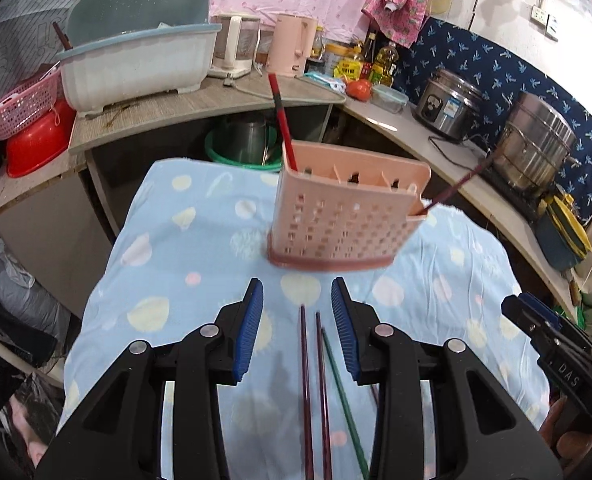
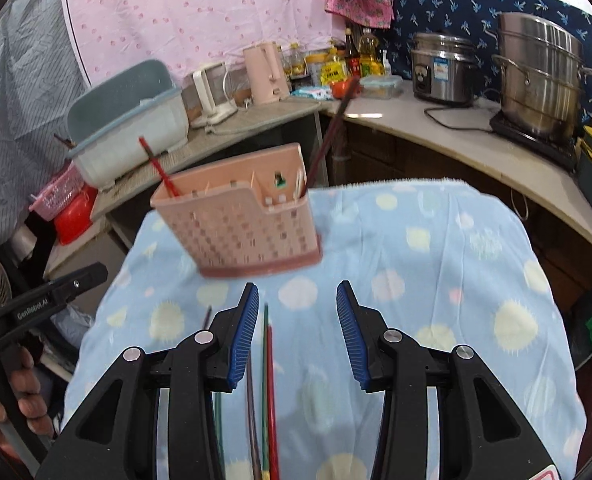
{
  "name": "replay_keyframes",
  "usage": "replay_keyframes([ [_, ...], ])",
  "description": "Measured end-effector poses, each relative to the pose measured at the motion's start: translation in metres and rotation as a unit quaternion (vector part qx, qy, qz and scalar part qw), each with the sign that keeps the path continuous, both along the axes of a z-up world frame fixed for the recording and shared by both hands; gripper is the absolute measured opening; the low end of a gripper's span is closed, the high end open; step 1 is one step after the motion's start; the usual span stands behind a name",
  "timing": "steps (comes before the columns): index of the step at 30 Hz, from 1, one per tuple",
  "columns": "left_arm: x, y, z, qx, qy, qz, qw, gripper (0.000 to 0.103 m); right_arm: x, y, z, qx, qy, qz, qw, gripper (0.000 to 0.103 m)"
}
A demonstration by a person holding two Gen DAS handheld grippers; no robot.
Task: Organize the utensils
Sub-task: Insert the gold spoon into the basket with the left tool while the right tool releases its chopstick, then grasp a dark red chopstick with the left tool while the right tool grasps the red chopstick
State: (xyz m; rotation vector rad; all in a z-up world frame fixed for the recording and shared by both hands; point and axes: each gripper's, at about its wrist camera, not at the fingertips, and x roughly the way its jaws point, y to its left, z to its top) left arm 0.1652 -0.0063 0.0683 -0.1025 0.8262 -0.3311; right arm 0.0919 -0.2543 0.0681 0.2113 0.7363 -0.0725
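A pink perforated utensil holder stands on the blue spotted cloth. A red chopstick leans out of its left end and a dark one out of its right end. Several loose chopsticks lie flat on the cloth: two dark red and a green under my left gripper. Green and red ones lie under my right gripper, near its left finger. Both grippers hover open, holding nothing.
A curved counter behind holds a dish-drainer tub, a pink kettle, bottles, a rice cooker and a steel steamer pot. A hand holds the left gripper's handle at the left edge of the right wrist view.
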Motion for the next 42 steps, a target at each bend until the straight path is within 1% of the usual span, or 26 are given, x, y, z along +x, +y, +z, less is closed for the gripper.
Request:
replay_keyframes([
  [3,-0.016,0.002,-0.014,0.000,0.016,-0.003,0.9999,0.034,-0.018,0.004,-0.017,0.000,0.018,0.003,1.000,0.040],
  [9,-0.051,0.005,-0.045,0.023,0.040,-0.008,0.9989,0.034,-0.057,0.016,-0.052,0.005,0.053,0.012,0.998,0.040],
  [12,-0.065,0.006,-0.059,0.022,0.055,-0.010,0.9982,0.034,-0.074,0.023,-0.069,0.006,0.070,0.017,0.997,0.040],
  [19,-0.102,0.008,-0.088,0.028,0.073,-0.020,0.9967,0.034,-0.104,0.040,-0.097,0.005,0.099,0.033,0.995,0.039],
  [22,-0.114,0.008,-0.099,0.030,0.085,-0.025,0.9956,0.034,-0.112,0.045,-0.105,0.007,0.107,0.039,0.994,0.038],
  [27,-0.123,0.009,-0.111,0.035,0.097,-0.023,0.9944,0.034,-0.116,0.051,-0.112,0.003,0.112,0.046,0.993,0.037],
  [28,-0.124,0.008,-0.112,0.034,0.099,-0.024,0.9943,0.034,-0.116,0.051,-0.113,0.003,0.113,0.048,0.992,0.035],
  [30,-0.126,0.006,-0.112,0.034,0.097,-0.028,0.9943,0.034,-0.115,0.053,-0.116,0.001,0.116,0.050,0.992,0.031],
  [36,-0.128,-0.003,-0.115,0.044,0.095,-0.040,0.9937,0.034,-0.114,0.055,-0.121,-0.002,0.122,0.052,0.991,0.026],
  [39,-0.129,-0.007,-0.120,0.048,0.097,-0.047,0.9931,0.034,-0.114,0.056,-0.122,-0.004,0.121,0.054,0.991,0.026],
  [42,-0.129,-0.010,-0.123,0.052,0.096,-0.051,0.9927,0.034,-0.113,0.056,-0.123,-0.006,0.120,0.054,0.991,0.022],
])
